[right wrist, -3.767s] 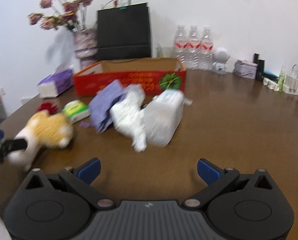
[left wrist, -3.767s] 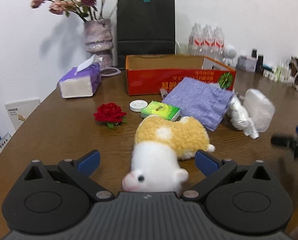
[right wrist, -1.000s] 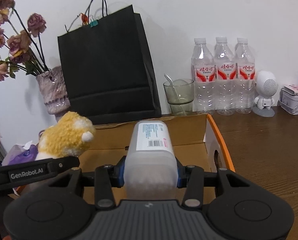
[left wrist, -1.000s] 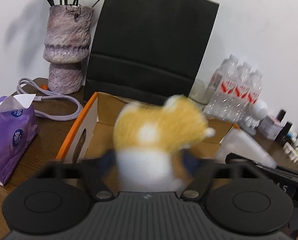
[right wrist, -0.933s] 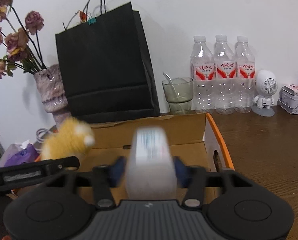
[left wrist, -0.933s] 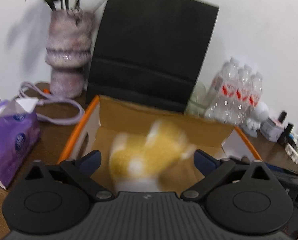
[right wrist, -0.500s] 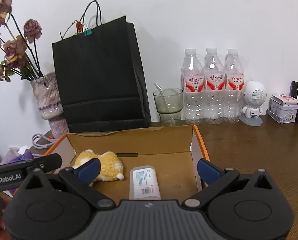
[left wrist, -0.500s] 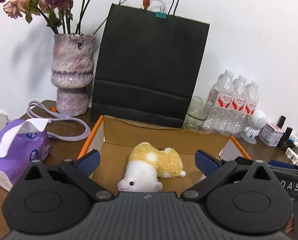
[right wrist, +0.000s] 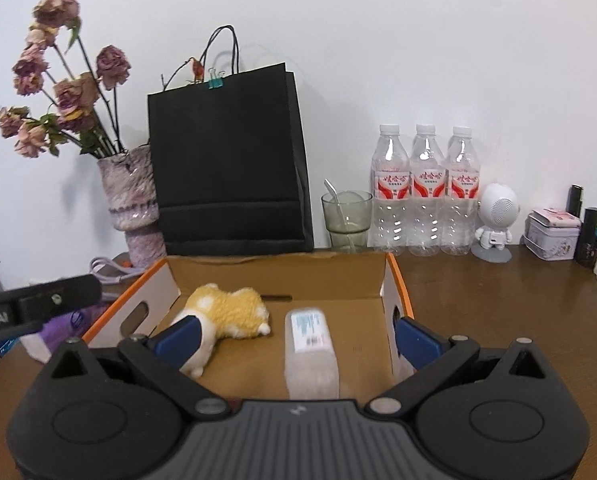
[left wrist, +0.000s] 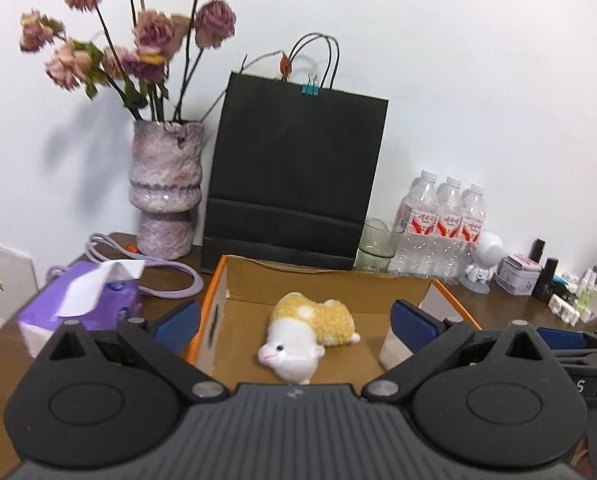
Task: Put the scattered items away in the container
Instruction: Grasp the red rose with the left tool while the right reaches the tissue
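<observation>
– Where are the toys now?

– My plush hamster (left wrist: 312,334) and the white plastic bottle (right wrist: 310,354) both lie inside the cardboard box (right wrist: 396,280) on the desk (right wrist: 498,308).

– And your fingers?

– My left gripper (left wrist: 294,322) is wide apart, holding nothing. My right gripper (right wrist: 294,334) just spread wide too; the bottle looks a bit blurry, but it's lying loose, I think.

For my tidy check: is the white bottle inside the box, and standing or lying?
Inside, lying flat: the white bottle rests on the box floor beside the plush toy.
</observation>
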The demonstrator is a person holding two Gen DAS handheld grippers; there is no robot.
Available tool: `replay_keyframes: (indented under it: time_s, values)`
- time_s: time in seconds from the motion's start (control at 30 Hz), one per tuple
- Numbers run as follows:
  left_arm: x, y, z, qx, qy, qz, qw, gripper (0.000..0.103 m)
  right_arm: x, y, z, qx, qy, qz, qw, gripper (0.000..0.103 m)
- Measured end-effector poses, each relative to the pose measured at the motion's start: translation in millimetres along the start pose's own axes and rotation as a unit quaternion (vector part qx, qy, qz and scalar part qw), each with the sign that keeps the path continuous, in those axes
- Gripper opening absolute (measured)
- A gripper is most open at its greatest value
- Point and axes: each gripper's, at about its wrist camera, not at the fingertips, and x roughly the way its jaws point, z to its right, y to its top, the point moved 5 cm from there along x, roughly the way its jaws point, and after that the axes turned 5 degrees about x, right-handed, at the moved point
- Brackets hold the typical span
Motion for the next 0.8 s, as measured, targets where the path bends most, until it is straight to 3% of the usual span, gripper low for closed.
replay_keyframes:
  time_s: [0.43, 0.8]
  values:
    - [-93, -35, -36, 0.014, 0.011, -0.006, 0.9998, 0.103, -86, -59, -9, -0.022, -0.011, -0.011, 1.0, 0.103]
    - [-130, -95, -75, 0.027, 0.035, -0.06, 0.9972, 0.103, -115, -129, 19, -0.005, -0.031, -0.051, 0.998, 0.103]
